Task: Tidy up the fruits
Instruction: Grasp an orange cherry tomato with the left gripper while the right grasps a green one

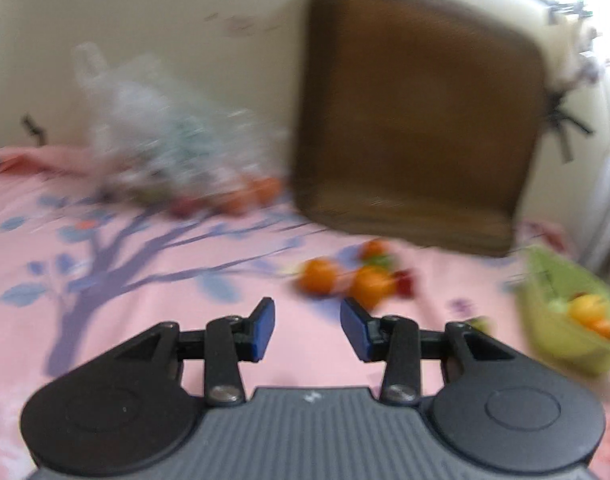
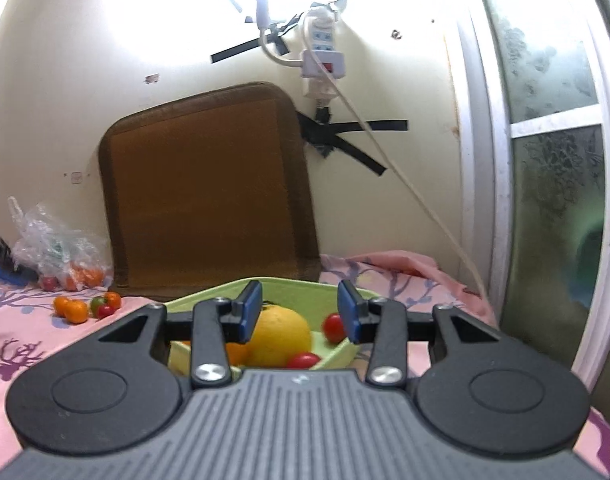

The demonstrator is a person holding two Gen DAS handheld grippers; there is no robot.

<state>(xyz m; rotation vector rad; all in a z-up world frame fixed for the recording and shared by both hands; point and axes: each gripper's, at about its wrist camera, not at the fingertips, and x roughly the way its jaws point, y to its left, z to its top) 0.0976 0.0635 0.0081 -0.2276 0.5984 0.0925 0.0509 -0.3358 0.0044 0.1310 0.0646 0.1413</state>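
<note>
In the blurred left wrist view, my left gripper (image 1: pixel 307 312) is open and empty above the pink sheet, just short of a loose cluster of small oranges (image 1: pixel 320 276) and a red fruit (image 1: pixel 404 283). A green basket (image 1: pixel 561 344) with fruit sits at the right. In the right wrist view, my right gripper (image 2: pixel 299 298) is open and empty over the green basket (image 2: pixel 289 286), which holds a large yellow-orange fruit (image 2: pixel 283 334) and red cherry tomatoes (image 2: pixel 333 327). The loose cluster (image 2: pixel 76 311) lies at left.
A brown cushion (image 2: pixel 209 196) leans on the wall behind the basket. A clear plastic bag (image 2: pixel 53 244) with more fruit lies at far left by the wall. A white cable (image 2: pixel 405 184) hangs from a power strip at right, beside a window frame.
</note>
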